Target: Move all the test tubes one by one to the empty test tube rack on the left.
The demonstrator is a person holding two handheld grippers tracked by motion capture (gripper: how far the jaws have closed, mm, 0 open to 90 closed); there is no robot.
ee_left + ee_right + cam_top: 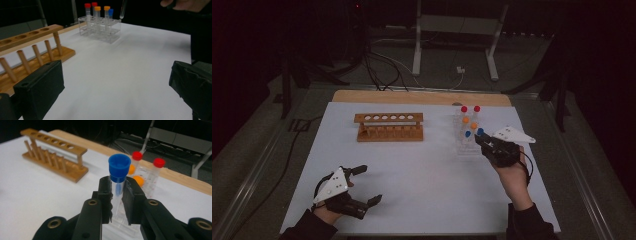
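Right claw (pixel 117 195) clamped on blue-capped tube (pixel 119 173); markings blurred, likely graduations. Left claw (pixel 364 185) apart, open surface (pixel 422 175) ahead.

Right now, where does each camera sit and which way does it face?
High view: above the person's table edge, facing forward and down; both forearms, left gripper, right gripper.
Left gripper view: low over the white table, facing the clear rack; open jaws.
Right gripper view: along jaws shut on the blue-capped tube.
All share the wooden rack.
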